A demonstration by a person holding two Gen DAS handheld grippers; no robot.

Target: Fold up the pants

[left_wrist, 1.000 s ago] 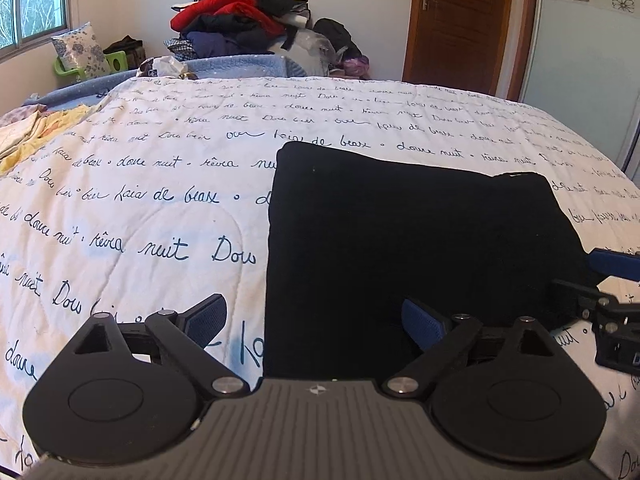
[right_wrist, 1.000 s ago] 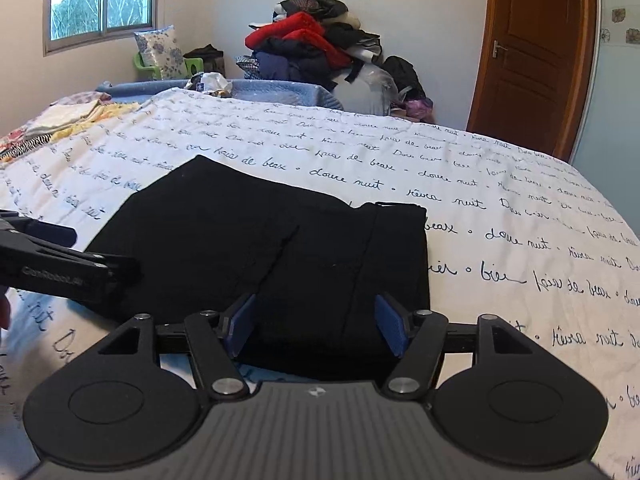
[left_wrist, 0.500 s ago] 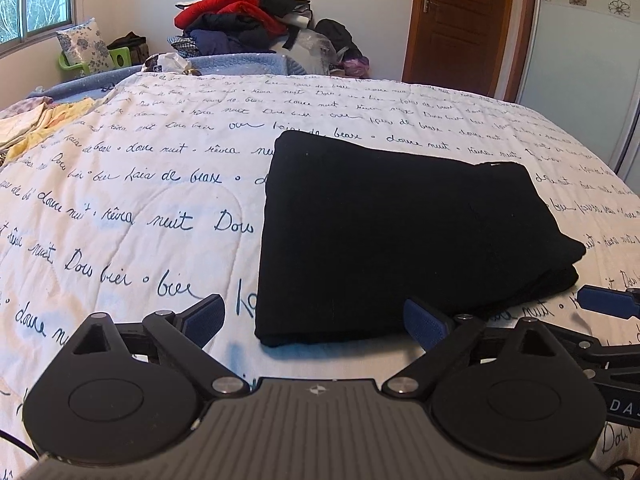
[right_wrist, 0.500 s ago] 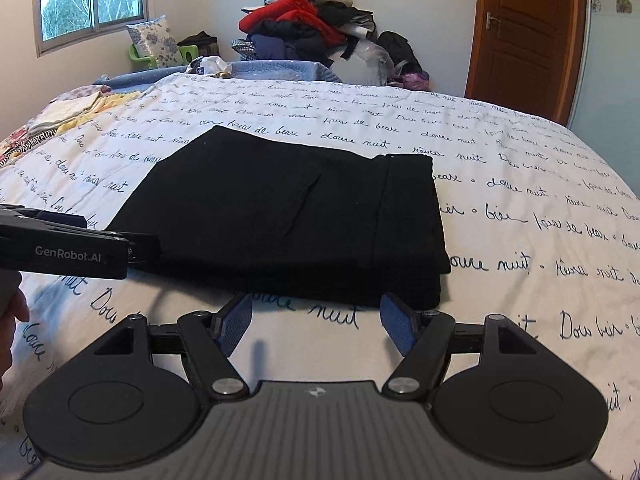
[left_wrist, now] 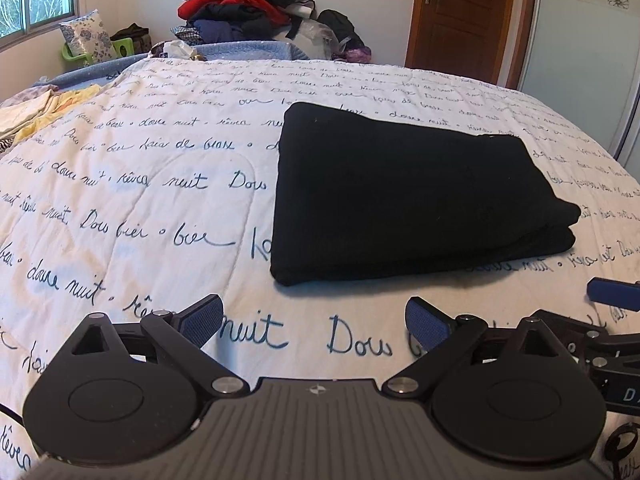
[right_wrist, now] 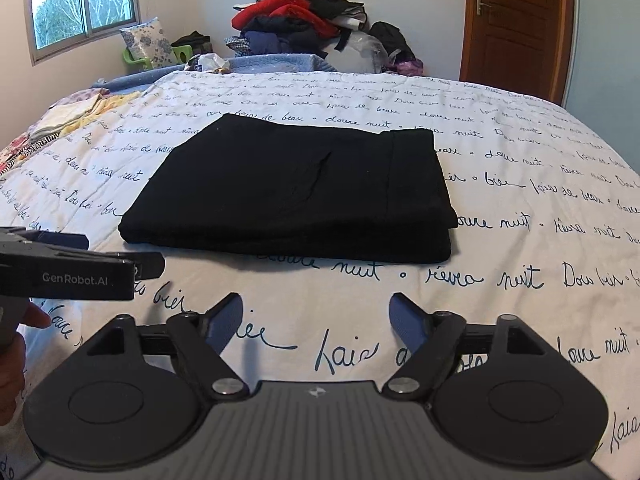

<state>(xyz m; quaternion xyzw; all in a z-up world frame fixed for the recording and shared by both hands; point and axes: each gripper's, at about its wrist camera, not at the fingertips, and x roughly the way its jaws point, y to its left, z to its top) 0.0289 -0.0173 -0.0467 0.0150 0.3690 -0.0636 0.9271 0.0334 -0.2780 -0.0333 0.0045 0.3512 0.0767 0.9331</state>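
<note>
Black pants point(left_wrist: 404, 196) lie folded into a flat rectangle on the white bedspread point(left_wrist: 132, 200) with blue script; the same pants point(right_wrist: 296, 188) fill the middle of the right wrist view. My left gripper point(left_wrist: 314, 322) stands open over bare bedspread, short of the pants' near edge, nothing between its blue pads. My right gripper point(right_wrist: 316, 320) also hangs in front of the pants, its jaws opening, with only bedspread between them. The left gripper's body shows at the left edge of the right wrist view, held by a hand point(right_wrist: 16, 344).
A heap of clothes point(right_wrist: 304, 20) is piled at the far end of the bed. Folded light garments point(right_wrist: 72, 116) lie at the bed's far left. A wooden door point(right_wrist: 516, 20) stands at the back right, a window point(right_wrist: 84, 0) at the back left.
Both grippers have drawn back toward me off the pants, which now lie untouched farther ahead. The right gripper's jaws have spread wider.
</note>
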